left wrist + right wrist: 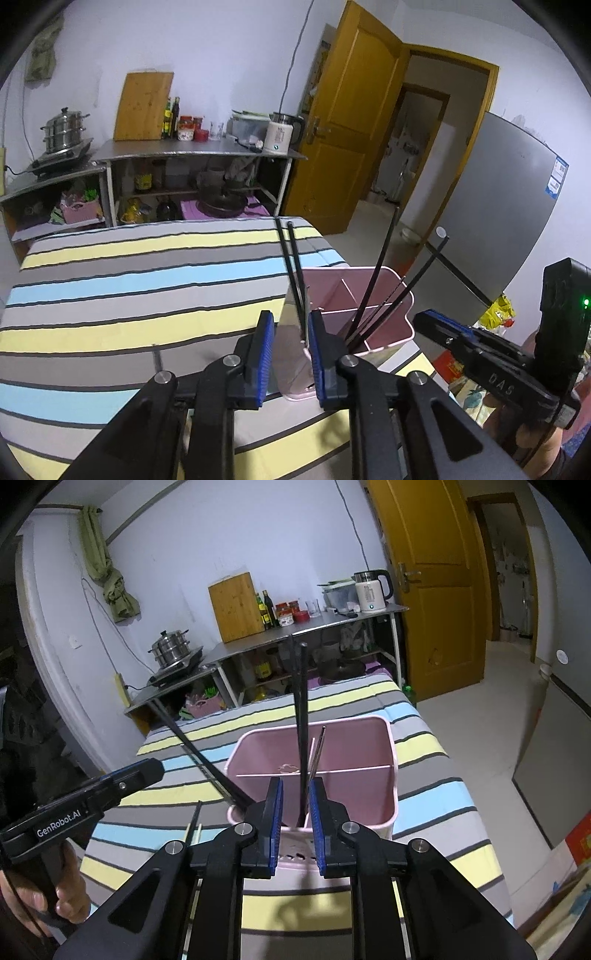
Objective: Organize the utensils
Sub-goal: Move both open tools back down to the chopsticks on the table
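Note:
A pink utensil holder (354,746) with dividers stands on the striped table; it also shows in the left wrist view (369,291). Several black chopsticks (373,280) lean in it. My left gripper (290,336) is open, its jaws astride the holder's near wall, where two black chopsticks (291,258) stand. My right gripper (295,805) is open above the holder's near rim, with a pair of black chopsticks (301,709) standing upright between its jaws, lower ends in the holder. A chopstick (195,816) lies on the table left of the holder.
The striped tablecloth (129,280) covers the table. Behind it stands a metal shelf (192,151) with a cutting board, bottles, kettle and steamer pot. An open wooden door (347,122) and a grey fridge (491,206) are to the right.

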Available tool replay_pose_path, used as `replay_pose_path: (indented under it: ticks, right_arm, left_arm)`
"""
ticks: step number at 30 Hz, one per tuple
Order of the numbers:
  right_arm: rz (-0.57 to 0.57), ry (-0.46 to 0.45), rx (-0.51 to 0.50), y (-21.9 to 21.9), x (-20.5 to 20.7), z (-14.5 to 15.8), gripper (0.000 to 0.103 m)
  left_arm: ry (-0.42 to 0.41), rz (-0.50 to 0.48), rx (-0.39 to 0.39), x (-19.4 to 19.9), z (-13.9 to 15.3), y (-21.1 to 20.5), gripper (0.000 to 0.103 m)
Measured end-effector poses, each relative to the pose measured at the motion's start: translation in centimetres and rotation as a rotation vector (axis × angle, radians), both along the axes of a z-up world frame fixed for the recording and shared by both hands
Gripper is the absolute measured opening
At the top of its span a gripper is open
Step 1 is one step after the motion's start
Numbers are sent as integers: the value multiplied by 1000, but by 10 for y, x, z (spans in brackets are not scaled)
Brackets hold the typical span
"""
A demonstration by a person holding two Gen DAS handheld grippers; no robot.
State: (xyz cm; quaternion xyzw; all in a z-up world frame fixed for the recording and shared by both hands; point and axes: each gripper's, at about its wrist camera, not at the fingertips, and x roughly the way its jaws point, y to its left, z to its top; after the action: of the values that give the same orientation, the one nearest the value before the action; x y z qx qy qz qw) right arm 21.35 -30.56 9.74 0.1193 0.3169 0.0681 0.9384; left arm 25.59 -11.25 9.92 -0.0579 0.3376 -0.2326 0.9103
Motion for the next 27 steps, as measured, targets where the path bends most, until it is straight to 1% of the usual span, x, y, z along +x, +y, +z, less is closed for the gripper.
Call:
replay_pose_path:
  ticks: [3,7,12,17,21,27]
  right_arm:
    - [9,-20,-3,4,-11,5,15]
    - [36,-38,2,14,-25,8,15]
    - [89,-28,-8,32,-37,2,15]
    - [140,0,-7,51,-49,-12,15]
    - [165,26,-12,62,-54,-22,15]
    - [195,57,-25,76,-59,-33,15]
  left_arm:
    - [-16,19,-5,-15,1,15,18]
    - [-30,50,8,-36,-2,35,18]
    - [-38,78,30,-61,-10,55,18]
    - [-15,108,37,-79,-25,77,18]
    - [9,126,37,-84,-37,92,18]
    - [55,154,51,-89,-62,103,18]
